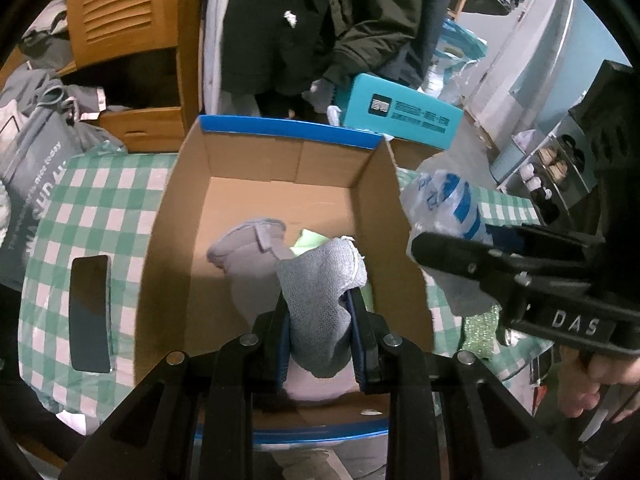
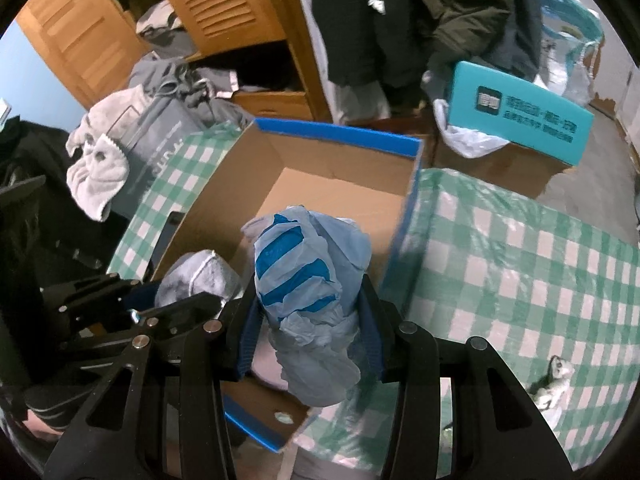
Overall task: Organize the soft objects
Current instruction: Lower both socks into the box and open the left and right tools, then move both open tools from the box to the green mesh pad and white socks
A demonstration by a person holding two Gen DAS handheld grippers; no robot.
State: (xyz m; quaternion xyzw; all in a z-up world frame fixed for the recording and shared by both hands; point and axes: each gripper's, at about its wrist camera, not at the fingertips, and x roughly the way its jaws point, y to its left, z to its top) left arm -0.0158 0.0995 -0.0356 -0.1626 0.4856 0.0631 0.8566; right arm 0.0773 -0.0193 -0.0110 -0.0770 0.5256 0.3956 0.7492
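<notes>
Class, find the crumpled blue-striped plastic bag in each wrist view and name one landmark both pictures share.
Left wrist view: the blue-striped plastic bag is at right of centre, just outside the cardboard box, held by the right gripper.
Right wrist view: the bag fills the centre, clamped between the fingers.
Shared landmark: the teal carton behind the box.

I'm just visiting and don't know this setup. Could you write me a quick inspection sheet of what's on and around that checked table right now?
Surface: green-and-white checked cloth.
Job's things: open cardboard box with grey cloth items inside; grey knit cloth; blue-striped plastic bag.
Clutter: dark phone-like slab left of the box; small cat figure; green glittery item.
Grippers: left gripper shut on the grey knit cloth above the box; right gripper shut on the bag.
Cables: nothing seen.
Surroundings: wooden louvred cabinet, hanging dark coats, teal carton.
</notes>
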